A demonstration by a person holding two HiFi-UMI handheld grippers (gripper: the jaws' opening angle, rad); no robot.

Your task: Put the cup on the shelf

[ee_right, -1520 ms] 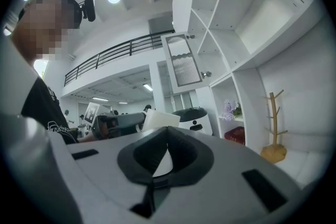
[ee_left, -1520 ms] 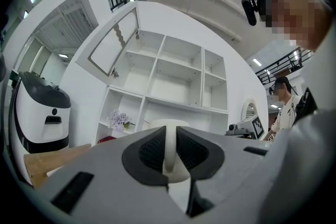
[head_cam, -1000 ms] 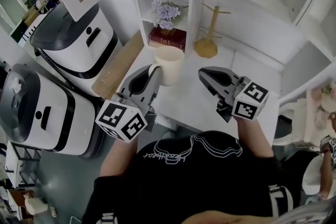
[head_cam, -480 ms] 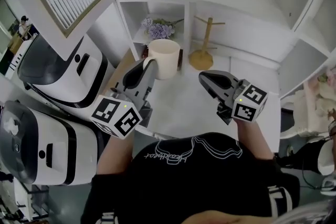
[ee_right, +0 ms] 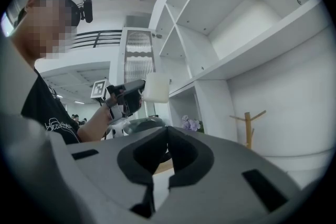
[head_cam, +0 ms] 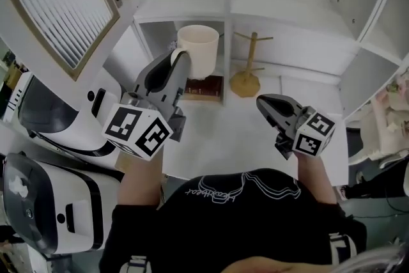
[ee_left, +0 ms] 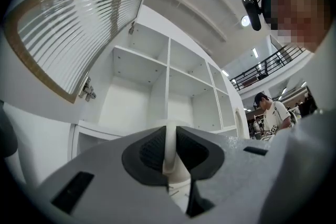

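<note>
person: black shirt (head_cam: pixel 230 214) at the bottom of the head view, one arm reaching out to each tool.
right hand-held gripper (head_cam: pixel 264 101): jaws closed together with nothing between them; it hangs about level over the white counter (head_cam: pixel 217 134), well apart from the cup (head_cam: pixel 199 48).
left hand-held gripper (head_cam: pixel 181 59): raised and tilted slightly upward; its pads pinch a thin cream part of the cup, and I cannot tell whether it is wall or handle.
cup: cream, upright with its mouth up, held in the air clear of the counter, in front of the top edge of the lower-left compartment of the shelf (head_cam: pixel 192 6); it rests on no board.
book (head_cam: pixel 204 87): dark red, lying flat in that compartment, below the cup.
flowers (ee_right: pixel 190 123): pale purple, in the same compartment.
mug tree (head_cam: pixel 246 70): wooden, upright on the counter, just right of the compartment's divider.
shelf: white, with open compartments rising behind the counter.
cabinet door (head_cam: pixel 61 6): louvred with a wood-coloured edge, swung open at the upper left.
machines (head_cam: pixel 61 112): rounded, white and black, left of the counter.
</note>
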